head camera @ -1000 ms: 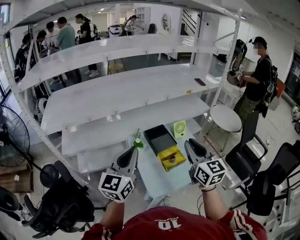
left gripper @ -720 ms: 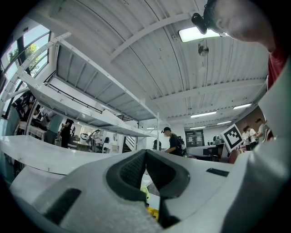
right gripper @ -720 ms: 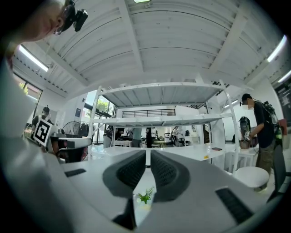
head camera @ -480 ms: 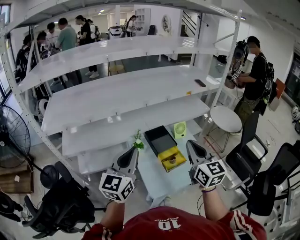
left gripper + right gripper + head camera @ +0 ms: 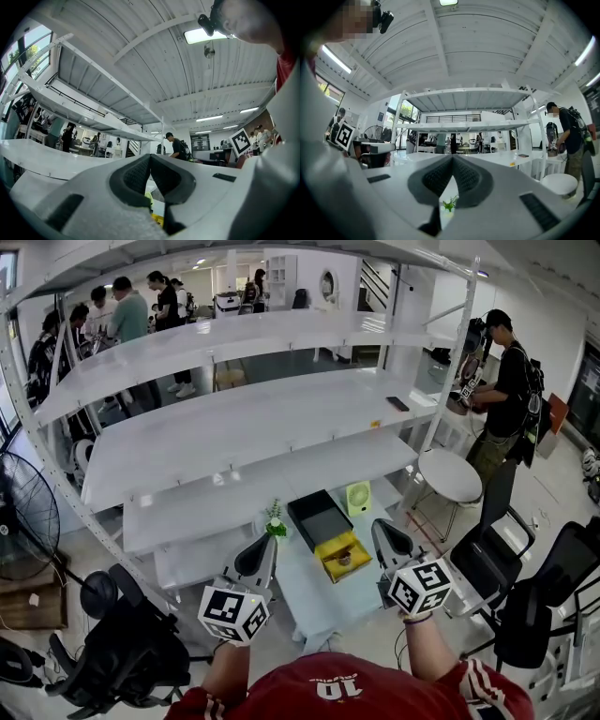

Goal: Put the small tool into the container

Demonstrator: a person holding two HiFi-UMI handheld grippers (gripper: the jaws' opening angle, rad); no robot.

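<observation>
A yellow container (image 5: 342, 556) sits on the pale blue table (image 5: 314, 601) with a small brownish object (image 5: 344, 559) inside it; I cannot tell what the object is. My left gripper (image 5: 265, 542) hovers at the table's left side, left of the container, and my right gripper (image 5: 382, 529) is just right of it. In the left gripper view the left gripper (image 5: 150, 157) has its tips together, empty. In the right gripper view the right gripper (image 5: 453, 157) is shut; its jaws have just been closing, with nothing between them.
A black tray (image 5: 319, 517) lies behind the yellow container, with a small green plant (image 5: 275, 518) to its left and a light green box (image 5: 359, 498) to its right. White shelving (image 5: 244, 442) rises beyond the table. Black chairs (image 5: 492, 563) and a round white stool (image 5: 450, 476) stand at right, where a person (image 5: 506, 399) is.
Both grippers stay where they were. The person by the right end of the shelving has shifted slightly.
</observation>
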